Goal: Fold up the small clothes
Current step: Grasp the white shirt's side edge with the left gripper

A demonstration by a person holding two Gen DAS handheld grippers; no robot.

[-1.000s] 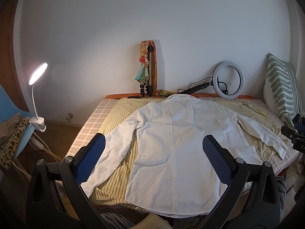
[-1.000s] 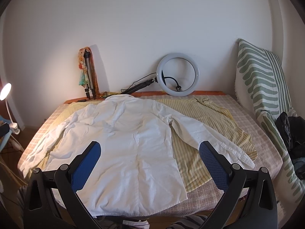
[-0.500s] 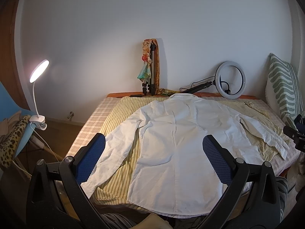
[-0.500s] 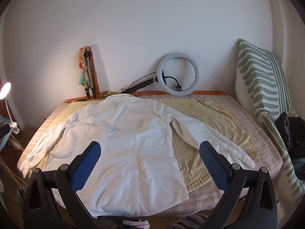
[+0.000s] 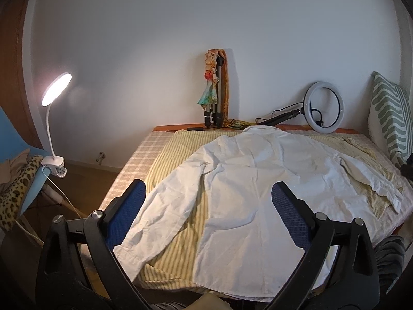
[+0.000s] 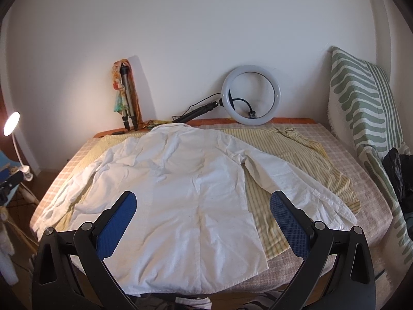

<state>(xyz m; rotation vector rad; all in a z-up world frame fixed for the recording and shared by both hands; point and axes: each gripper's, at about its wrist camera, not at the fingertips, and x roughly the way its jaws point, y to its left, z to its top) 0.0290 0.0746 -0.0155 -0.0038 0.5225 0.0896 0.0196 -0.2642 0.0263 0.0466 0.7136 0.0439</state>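
White shirt [image 5: 258,193] flat on bed [image 6: 366,191], collar far, hem near; left gripper [image 5: 206,217] and right gripper [image 6: 204,219] spread, empty, nearest the hem.

No readable text, label, brand, number or sign in either view.
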